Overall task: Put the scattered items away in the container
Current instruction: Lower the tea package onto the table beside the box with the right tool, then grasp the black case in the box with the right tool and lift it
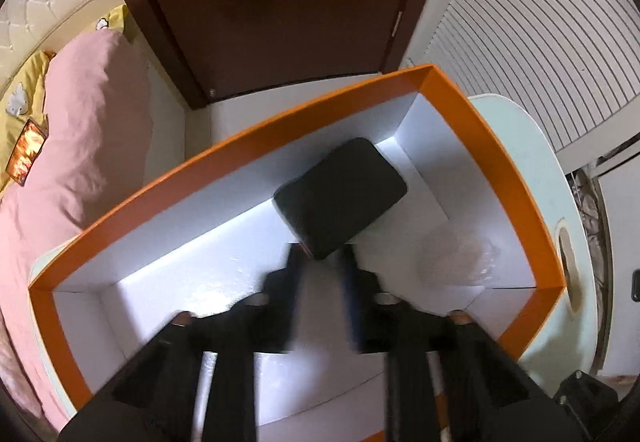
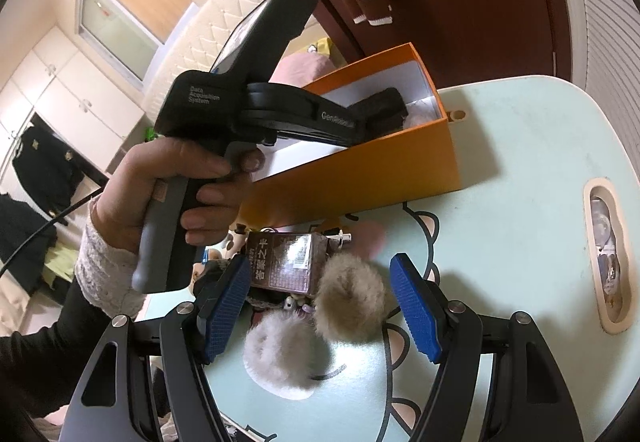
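Observation:
An orange box point(image 1: 500, 162) with a white inside stands on a pale green table; it also shows in the right wrist view point(image 2: 384, 170). My left gripper point(image 1: 322, 254) is inside the box, jaws a little apart, its fingertips at the near edge of a flat black object point(image 1: 340, 194); whether it grips is unclear through blur. A crumpled clear wrapper point(image 1: 460, 258) lies in the box. My right gripper point(image 2: 320, 306) is open above the table around a beige pompom point(image 2: 350, 294), a white pompom point(image 2: 280, 354) and a brown printed packet point(image 2: 284, 262).
The table point(image 2: 520, 162) has a cartoon print and an oval cut-out handle point(image 2: 608, 254) at its right. A bed with a pink quilt point(image 1: 80, 146) is at the left, a dark brown door point(image 1: 280, 10) behind the box. Small trinkets lie beside the packet.

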